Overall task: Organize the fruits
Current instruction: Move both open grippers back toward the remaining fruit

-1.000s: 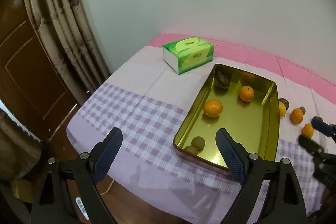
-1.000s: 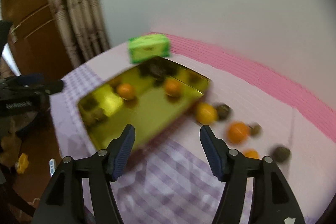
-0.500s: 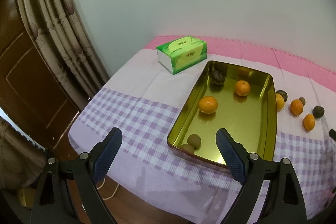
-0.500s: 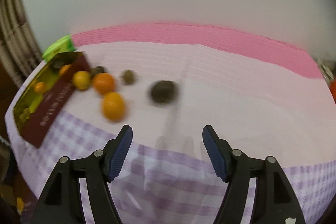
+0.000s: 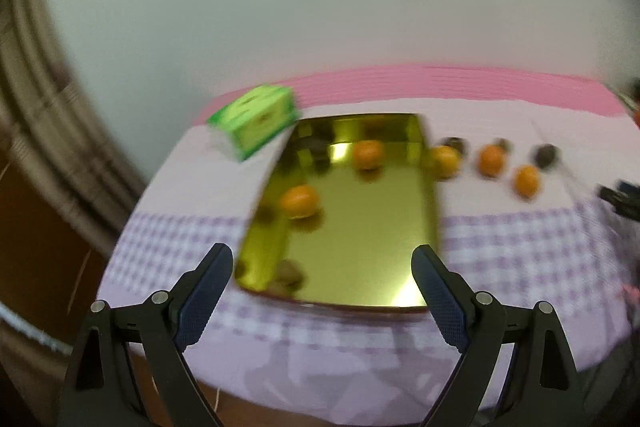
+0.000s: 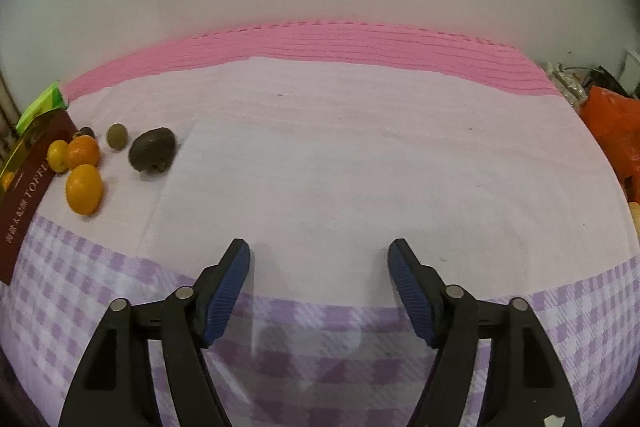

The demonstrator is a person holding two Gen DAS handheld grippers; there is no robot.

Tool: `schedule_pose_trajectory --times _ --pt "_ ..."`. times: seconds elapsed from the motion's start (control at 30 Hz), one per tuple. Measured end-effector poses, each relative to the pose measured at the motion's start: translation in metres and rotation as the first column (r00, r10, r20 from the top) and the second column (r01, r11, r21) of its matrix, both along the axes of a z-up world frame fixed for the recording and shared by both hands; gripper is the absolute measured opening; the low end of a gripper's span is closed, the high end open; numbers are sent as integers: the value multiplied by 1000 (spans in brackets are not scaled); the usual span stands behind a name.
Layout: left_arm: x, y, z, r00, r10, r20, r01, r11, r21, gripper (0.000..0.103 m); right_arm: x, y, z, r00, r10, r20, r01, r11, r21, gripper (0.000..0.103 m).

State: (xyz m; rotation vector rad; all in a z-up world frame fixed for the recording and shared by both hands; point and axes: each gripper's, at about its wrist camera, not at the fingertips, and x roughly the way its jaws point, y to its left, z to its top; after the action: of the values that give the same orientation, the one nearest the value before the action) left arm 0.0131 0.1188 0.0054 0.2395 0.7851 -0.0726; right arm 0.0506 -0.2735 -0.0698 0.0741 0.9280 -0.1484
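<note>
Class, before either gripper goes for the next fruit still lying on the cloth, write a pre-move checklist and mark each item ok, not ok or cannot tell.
1. Right gripper empty, jaws apart (they have just been opening): ok.
2. Left gripper empty, jaws wide: ok.
3. Gold tray has bare floor for more fruit: ok.
4. Loose fruit in view: nearest orange and dark fruit lie on the cloth beside the tray: ok.
5. Right gripper lined up on a fruit: not ok; bare cloth lies between its fingers, the fruit sits far to the left in its view.
6. Left wrist view sharp enough to aim: not ok, blurred.
</note>
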Motion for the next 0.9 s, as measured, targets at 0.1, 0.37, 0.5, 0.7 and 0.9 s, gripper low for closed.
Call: schedule_pose_trajectory --times 0.1,0.37,0.5,0.7,0.9 --pt "0 -23 3 989 -146 -18 145 989 -35 91 0 -5 1 1000 2 11 -3 1000 24 72" --pt "21 -92 21 880 -475 -20 476 878 61 87 -1 -12 1 1000 19 24 -21 998 67 78" --pt "52 -119 17 795 -597 -108 606 792 76 68 -1 -14 1 999 29 27 -31 996 87 85" --pt "103 -156 -9 650 -687 -325 749 653 116 49 -1 -15 1 999 43 29 -45 994 103 89" --pt "129 -178 -31 516 -710 -479 844 517 141 45 -3 -19 1 998 45 41 -51 990 134 92"
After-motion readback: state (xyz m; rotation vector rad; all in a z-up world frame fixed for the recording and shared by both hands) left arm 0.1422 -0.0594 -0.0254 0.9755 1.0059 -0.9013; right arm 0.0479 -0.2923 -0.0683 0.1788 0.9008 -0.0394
